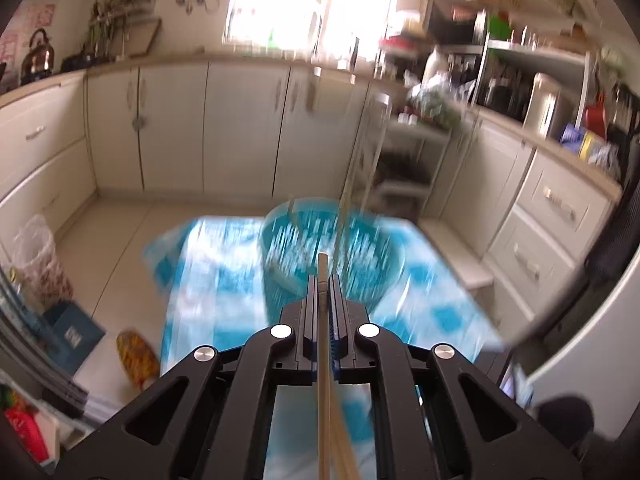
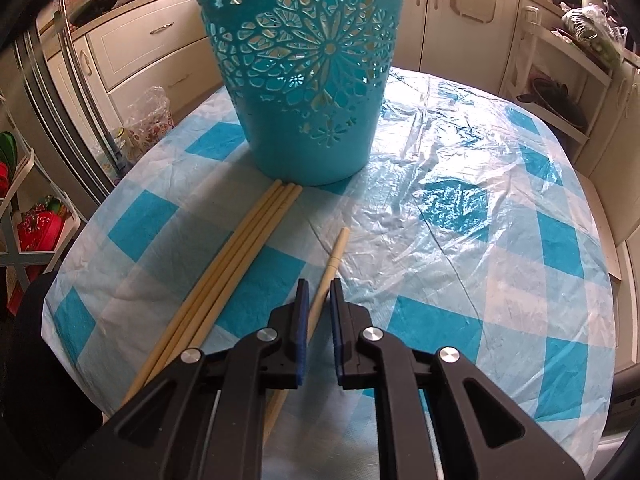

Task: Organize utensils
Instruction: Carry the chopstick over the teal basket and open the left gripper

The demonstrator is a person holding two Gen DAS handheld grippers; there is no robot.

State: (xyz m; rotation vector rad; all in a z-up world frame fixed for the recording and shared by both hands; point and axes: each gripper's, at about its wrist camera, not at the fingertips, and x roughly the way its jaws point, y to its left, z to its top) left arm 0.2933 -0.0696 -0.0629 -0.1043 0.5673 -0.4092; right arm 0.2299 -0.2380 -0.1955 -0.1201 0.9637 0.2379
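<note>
No text, label, brand or number could be read in either view. In the left wrist view the pink sheets on the wall [image 1: 40,20], the small blue box on the floor [image 1: 74,334] with a pale patch on its face, and the blue and yellow packets on the counter [image 1: 582,142] were all too blurred to make out any letters. In the right wrist view the teal basket [image 2: 308,80] carried only cut-out flower patterns, not writing.

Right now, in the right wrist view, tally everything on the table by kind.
Chopsticks: 5 (4 in a bundle, 1 apart)
Teal basket: 1
Total: 6
</note>
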